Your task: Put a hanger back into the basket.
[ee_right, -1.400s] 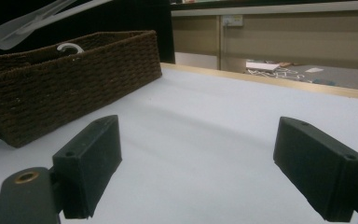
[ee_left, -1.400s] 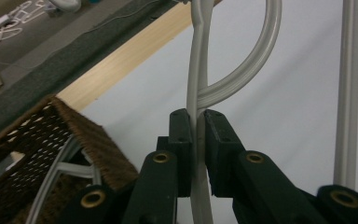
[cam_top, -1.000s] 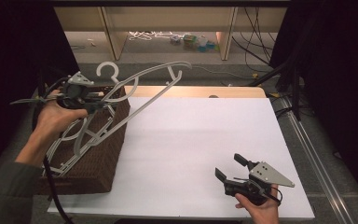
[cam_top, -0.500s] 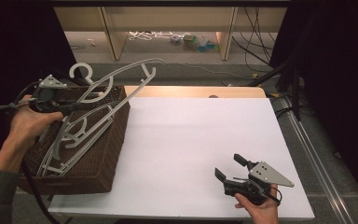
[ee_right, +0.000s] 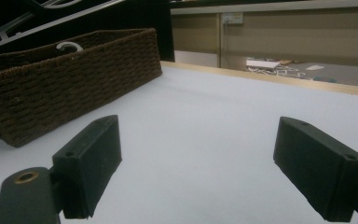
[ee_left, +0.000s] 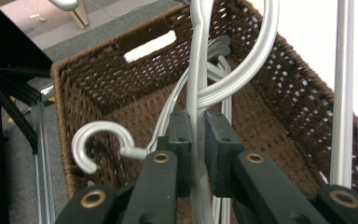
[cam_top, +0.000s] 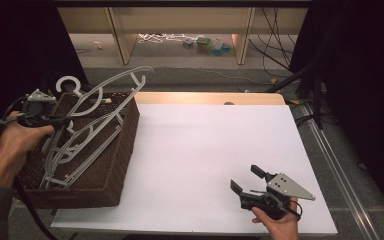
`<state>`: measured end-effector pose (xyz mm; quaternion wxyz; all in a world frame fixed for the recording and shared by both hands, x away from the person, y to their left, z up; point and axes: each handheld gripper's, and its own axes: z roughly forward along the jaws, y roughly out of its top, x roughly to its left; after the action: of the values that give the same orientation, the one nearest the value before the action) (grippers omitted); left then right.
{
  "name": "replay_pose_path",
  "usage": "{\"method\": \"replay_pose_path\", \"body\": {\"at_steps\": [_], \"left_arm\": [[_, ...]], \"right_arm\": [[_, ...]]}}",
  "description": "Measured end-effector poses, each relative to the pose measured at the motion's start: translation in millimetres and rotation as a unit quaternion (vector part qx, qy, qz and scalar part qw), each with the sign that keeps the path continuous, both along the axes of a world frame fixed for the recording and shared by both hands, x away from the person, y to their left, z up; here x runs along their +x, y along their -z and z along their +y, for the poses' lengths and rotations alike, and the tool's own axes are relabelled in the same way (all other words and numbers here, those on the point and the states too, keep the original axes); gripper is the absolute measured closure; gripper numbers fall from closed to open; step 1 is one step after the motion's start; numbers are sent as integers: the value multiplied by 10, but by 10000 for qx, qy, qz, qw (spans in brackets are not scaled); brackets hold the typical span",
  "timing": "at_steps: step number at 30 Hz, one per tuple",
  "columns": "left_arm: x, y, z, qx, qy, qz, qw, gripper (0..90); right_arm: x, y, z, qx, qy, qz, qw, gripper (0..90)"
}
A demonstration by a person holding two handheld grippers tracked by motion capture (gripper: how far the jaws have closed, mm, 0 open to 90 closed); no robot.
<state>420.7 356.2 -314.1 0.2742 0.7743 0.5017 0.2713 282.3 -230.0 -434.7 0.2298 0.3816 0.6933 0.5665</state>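
Lowering the hanger into the basket

My left gripper [ee_left: 196,140] pinches the grey hanger [ee_left: 197,70]; I keep it level over the wicker basket [cam_top: 115,165]. My right gripper [cam_top: 254,181] gapes empty.

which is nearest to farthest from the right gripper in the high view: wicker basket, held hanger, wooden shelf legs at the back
From the right gripper, at the table's near right:
1. wicker basket, on the left of the table.
2. held hanger, in the left gripper over the basket's far end.
3. wooden shelf legs, beyond the table's far edge.
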Motion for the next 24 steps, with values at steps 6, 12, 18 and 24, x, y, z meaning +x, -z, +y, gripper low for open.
{"method": "replay_pose_path", "body": {"at_steps": [6, 12, 18, 24], "left_arm": [[-12, 54, 115, 25, -142, -2, 9999, 818], [-24, 150, 241, 43, -301, 5, 9995, 818], [-34, 260, 367, 108, -475, 23, 9988, 818], [-55, 317, 426, 149, -519, 19, 9985, 817]], "right_arm": [[6, 9, 10, 63, 2, -17, 10000, 159], [5, 11, 11, 70, -12, -22, 10000, 159], [8, 14, 17, 97, -10, -19, 10000, 159], [12, 18, 18, 104, -6, -31, 9999, 159]]}}
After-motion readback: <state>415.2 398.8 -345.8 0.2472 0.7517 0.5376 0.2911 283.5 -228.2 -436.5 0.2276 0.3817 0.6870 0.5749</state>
